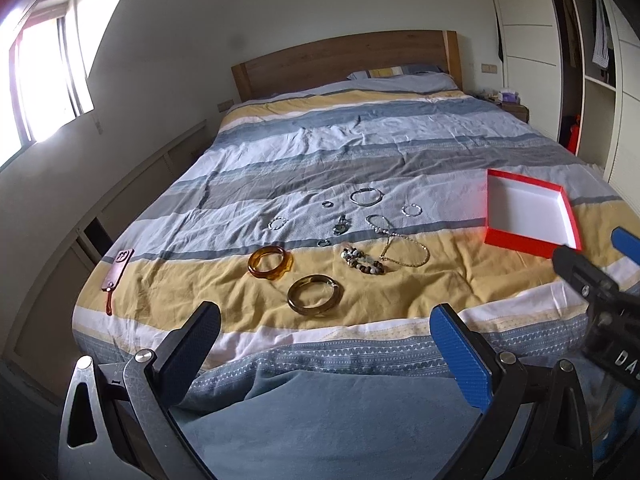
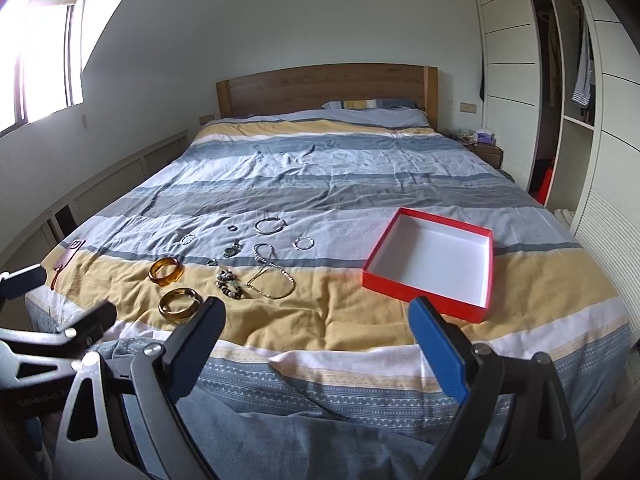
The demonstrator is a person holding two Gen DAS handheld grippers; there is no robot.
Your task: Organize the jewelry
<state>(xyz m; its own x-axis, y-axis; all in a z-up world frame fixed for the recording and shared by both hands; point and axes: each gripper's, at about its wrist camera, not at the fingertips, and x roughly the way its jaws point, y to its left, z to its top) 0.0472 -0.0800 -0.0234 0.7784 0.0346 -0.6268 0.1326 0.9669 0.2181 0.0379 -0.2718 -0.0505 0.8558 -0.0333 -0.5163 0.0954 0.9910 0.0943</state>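
Jewelry lies scattered on the striped bedspread: an amber bangle (image 1: pixel 270 263) (image 2: pixel 166 271), a gold-brown bangle (image 1: pixel 314 294) (image 2: pixel 180 304), a beaded bracelet (image 1: pixel 362 262) (image 2: pixel 229 284), a gold chain (image 1: pixel 404 250) (image 2: pixel 272 282), a pearl strand (image 1: pixel 380 226), a silver bangle (image 1: pixel 365 197) (image 2: pixel 270 225) and several small rings. An empty red box (image 1: pixel 530 216) (image 2: pixel 432 264) with a white inside sits to the right. My left gripper (image 1: pixel 326 350) is open and empty before the bed's foot. My right gripper (image 2: pixel 316 342) is open and empty, near the box.
A brown phone case (image 1: pixel 116 276) (image 2: pixel 66 258) lies at the bed's left edge. A wooden headboard (image 1: pixel 344 60) and pillow stand at the far end. A window is on the left, a wardrobe (image 2: pixel 560 100) and nightstand on the right.
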